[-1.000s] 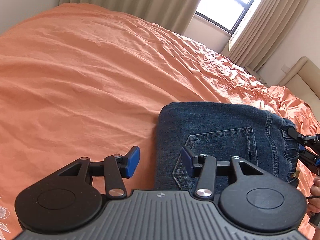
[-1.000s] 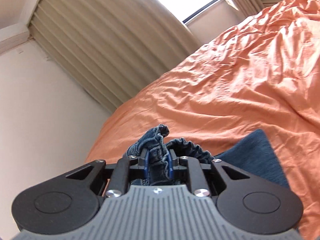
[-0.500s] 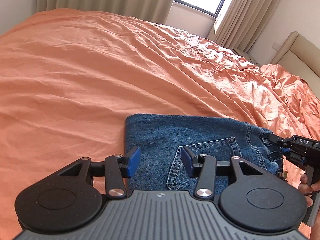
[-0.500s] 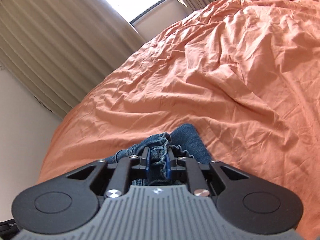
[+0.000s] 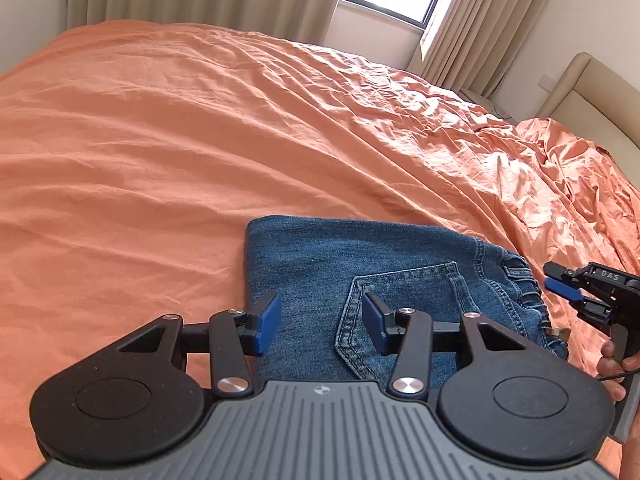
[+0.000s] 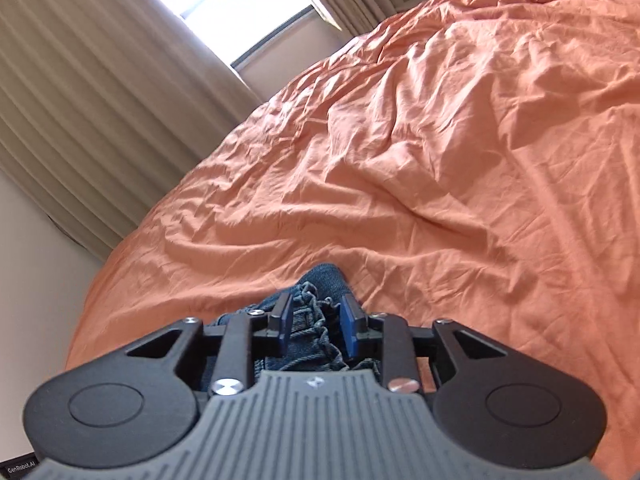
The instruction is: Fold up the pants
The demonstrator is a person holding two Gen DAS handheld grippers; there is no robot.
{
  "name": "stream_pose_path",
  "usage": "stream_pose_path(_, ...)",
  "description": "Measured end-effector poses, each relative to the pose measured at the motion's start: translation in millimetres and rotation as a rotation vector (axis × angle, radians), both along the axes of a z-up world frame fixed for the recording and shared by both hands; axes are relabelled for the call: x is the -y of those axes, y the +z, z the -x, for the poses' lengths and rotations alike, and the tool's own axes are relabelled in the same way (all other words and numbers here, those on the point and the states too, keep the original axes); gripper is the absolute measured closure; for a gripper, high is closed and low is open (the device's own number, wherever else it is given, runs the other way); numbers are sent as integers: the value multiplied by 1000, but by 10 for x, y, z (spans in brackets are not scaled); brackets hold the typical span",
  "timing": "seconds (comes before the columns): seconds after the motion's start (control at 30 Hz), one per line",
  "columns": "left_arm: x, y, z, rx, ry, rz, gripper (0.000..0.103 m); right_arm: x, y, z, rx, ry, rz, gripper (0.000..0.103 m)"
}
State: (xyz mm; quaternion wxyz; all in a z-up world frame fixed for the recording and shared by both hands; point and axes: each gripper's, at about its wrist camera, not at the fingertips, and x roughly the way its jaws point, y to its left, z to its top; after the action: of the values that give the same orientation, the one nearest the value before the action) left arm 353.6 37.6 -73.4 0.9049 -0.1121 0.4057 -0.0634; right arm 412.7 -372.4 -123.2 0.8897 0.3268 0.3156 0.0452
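The folded jeans (image 5: pixel 360 264) lie flat on the orange bed sheet (image 5: pixel 160 140), back pocket up, with the gathered waistband toward the right gripper (image 5: pixel 560 286). The left gripper (image 5: pixel 320 320) hovers over the jeans near their left edge, its jaws wide and holding nothing. The right gripper's jaws are opening, the bunched waistband (image 6: pixel 314 316) between the pads but no longer pinched.

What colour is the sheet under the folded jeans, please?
Orange, plain with no pattern; the sheet shows best in the left wrist view.
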Motion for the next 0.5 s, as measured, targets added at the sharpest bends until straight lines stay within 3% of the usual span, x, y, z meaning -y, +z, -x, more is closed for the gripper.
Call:
stream_pose_path(0.1,30,75,193,12,-19,-32,48,-2,106,252,11,29,-65,80)
stream_pose_path(0.23,62,119,496,29,-52,-73,48,-180,200,471,-11,75,-34,80)
stream_pose_path(0.5,142,-28,1108,3,-161,-160,42,-290,30,847,-55,123,-28,80)
